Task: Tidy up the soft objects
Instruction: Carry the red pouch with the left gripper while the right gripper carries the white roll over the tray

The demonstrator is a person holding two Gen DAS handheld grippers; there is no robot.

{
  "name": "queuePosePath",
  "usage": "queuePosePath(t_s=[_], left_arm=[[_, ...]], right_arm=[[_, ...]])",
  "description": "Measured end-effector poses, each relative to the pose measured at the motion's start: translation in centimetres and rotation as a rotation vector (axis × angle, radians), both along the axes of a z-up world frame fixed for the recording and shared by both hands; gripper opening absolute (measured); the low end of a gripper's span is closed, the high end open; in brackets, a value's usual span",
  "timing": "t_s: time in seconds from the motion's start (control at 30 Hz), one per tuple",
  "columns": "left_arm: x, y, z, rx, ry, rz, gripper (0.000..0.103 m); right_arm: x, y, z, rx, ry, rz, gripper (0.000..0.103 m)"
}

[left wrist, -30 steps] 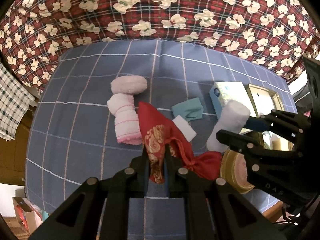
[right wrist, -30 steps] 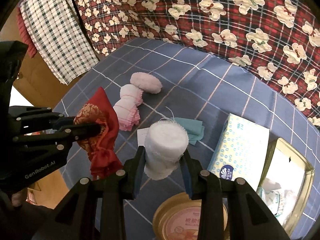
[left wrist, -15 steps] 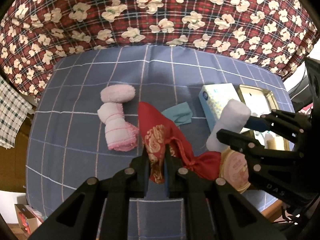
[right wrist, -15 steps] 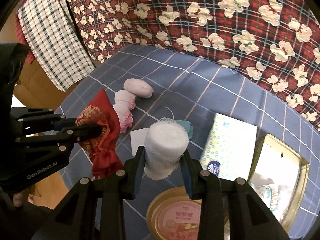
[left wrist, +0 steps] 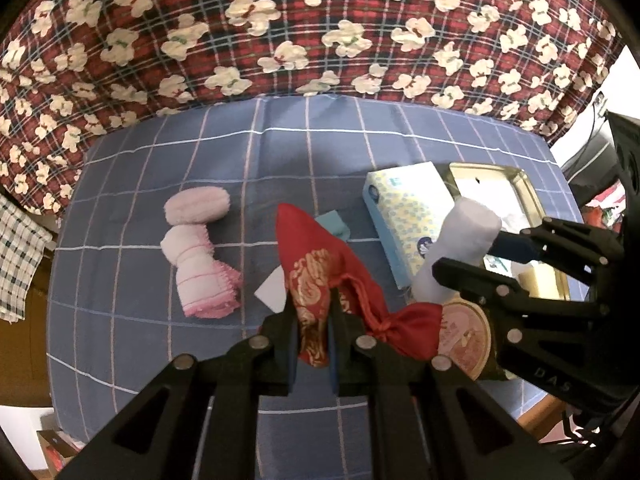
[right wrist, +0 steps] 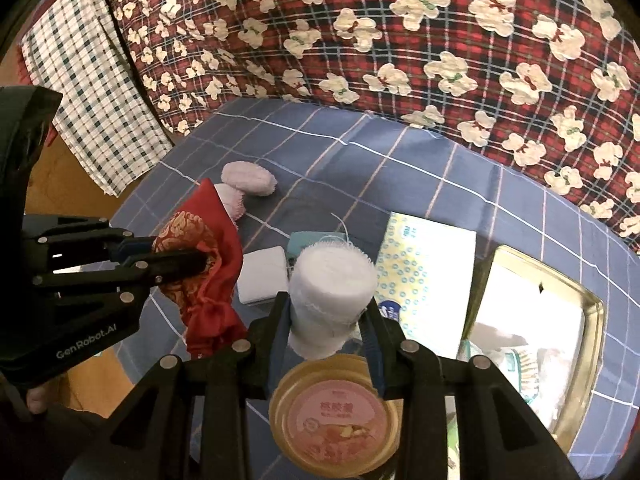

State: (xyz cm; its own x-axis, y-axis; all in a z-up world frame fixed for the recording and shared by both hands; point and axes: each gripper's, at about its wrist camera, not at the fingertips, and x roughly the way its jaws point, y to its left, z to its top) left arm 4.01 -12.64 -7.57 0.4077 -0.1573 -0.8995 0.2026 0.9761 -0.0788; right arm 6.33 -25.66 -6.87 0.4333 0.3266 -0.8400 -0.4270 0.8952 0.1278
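My left gripper [left wrist: 312, 312] is shut on a red pouch with gold embroidery [left wrist: 316, 264], lifted above the blue checked cloth [left wrist: 140, 280]; the same red pouch [right wrist: 204, 256] shows at the left of the right wrist view. My right gripper [right wrist: 326, 312] is shut on a white rolled towel [right wrist: 332, 280], and that roll [left wrist: 460, 248] hangs at the right of the left wrist view. Two pink rolled towels [left wrist: 200, 256] lie on the cloth to the left. A teal folded cloth [left wrist: 334, 226] and a small white pad [right wrist: 262, 276] lie beneath the grippers.
A tissue pack [right wrist: 428, 268] lies beside an open gold tin [right wrist: 580, 308] at the right. A round gold-rimmed lid with a pink label [right wrist: 340, 416] sits near the front edge. Red floral plaid fabric [left wrist: 320, 32] rises behind; a checked towel [right wrist: 92, 80] hangs at the left.
Both grippers have drifted with their loads and risen slightly. The pink towels, tissue pack and tin have slid in the views, and the round lid now shows more fully below the right gripper.
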Motion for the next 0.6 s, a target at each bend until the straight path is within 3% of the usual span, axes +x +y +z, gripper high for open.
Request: queuePosePath(t_s=[0.6], left_arm=[[0.5,-4.9,0.4,-0.011,0.006,-0.125,0.009]], right_arm=[[-0.9,-4.3,0.3,0.012,0.011,-0.101,0.037]])
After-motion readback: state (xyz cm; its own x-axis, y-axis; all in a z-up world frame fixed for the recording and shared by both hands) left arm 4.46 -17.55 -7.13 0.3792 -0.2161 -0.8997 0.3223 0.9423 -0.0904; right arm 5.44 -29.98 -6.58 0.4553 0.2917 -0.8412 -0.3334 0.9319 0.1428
